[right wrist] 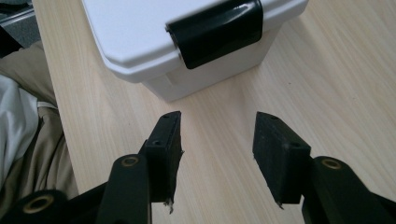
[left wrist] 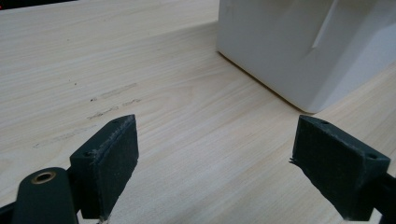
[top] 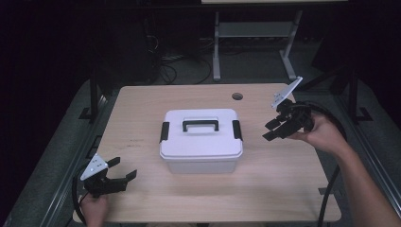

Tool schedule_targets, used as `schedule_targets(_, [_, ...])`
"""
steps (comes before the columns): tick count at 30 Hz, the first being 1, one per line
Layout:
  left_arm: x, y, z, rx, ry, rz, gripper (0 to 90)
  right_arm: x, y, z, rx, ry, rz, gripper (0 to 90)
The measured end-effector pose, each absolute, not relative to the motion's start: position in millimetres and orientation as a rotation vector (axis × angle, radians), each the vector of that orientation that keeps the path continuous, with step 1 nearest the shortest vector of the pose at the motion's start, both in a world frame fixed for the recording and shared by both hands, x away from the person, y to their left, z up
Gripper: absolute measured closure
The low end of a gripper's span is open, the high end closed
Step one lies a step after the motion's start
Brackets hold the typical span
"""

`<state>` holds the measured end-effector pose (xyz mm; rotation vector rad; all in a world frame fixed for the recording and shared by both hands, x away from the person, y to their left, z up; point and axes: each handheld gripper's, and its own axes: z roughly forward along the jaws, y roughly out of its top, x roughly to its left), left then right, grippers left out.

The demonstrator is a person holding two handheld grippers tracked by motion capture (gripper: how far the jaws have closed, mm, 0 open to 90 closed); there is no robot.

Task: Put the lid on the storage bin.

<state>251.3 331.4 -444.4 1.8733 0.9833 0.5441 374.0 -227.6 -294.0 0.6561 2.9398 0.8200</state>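
- Jaws of both tools stand apart with nothing between them: the left gripper (top: 121,171) rests low near the front-left corner of the pale wooden table (top: 283,189), the right gripper (top: 273,130) hangs just off the right end of the white plastic storage box with a lid (top: 201,141).
- That box sits about mid-table, lid on; its black side latch (right wrist: 217,29) faces the right gripper and looks clipped down, though the angle is steep, so I would not swear to it.
- Risk: the box looks light, and prying one latch with nothing bracing the far side could slide or tip it.
- Risk: a pad could slip off the smooth, rounded latch.
- Risk: the left gripper is well apart from the box, too far to steady it quickly.
- Count: one box, one black carry handle (top: 201,124) on the lid, two latches, two grippers, one round hole (top: 237,96) in the tabletop.
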Motion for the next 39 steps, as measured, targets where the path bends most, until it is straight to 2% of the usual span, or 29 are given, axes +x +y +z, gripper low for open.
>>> schedule_targets(39, [250.8, 330.4, -444.0, 1.877, 0.977, 0.544, 13.6, 353.6, -255.2, -338.7, 0.769, 2.944, 0.836, 47.9])
